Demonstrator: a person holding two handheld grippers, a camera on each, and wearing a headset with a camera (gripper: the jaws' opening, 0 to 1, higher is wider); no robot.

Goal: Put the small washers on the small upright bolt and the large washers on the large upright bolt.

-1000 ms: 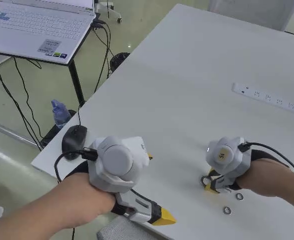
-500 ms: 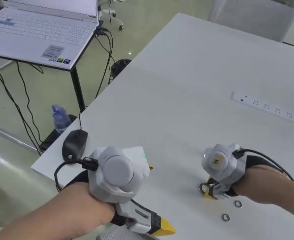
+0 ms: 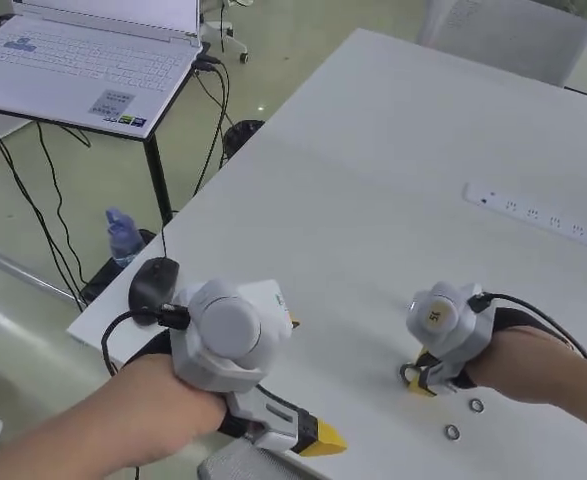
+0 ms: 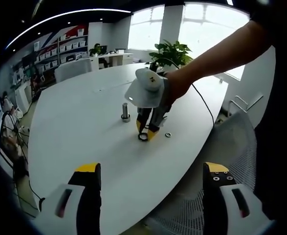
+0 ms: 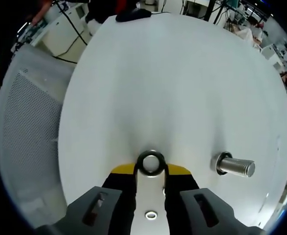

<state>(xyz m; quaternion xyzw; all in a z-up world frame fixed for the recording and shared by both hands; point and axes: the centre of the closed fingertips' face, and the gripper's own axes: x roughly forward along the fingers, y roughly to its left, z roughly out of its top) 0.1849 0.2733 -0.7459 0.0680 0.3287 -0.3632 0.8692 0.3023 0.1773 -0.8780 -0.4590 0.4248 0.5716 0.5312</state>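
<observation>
The right tool (image 5: 151, 169) is closed on a large washer (image 5: 151, 153), pinching the ring by its rim between the yellow tips, low over the worktop (image 3: 373, 180). I cannot tell whether the ring is clear of the surface or touching it. The left tool (image 4: 151, 169) is spread wide and holds nothing. It hangs by the near edge of the worktop, well apart from the work.

A bolt (image 5: 235, 167) stands upright near the held washer, off to one side of the right tool. A wider ring sits at its foot, which may be the bolt's own head or a washer already on; the pictures do not settle it. The shank above is bare. Two small washers (image 3: 476, 405) lie flat and loose on the worktop just beside the right tool.

Judged from this, the task is at an early stage. At most one washer is placed, the large washer in the grip has yet to go over a bolt, and the small washers wait untouched. The held ring's hole looks about a match for that shank, so this is probably the large bolt, though that is a guess
</observation>
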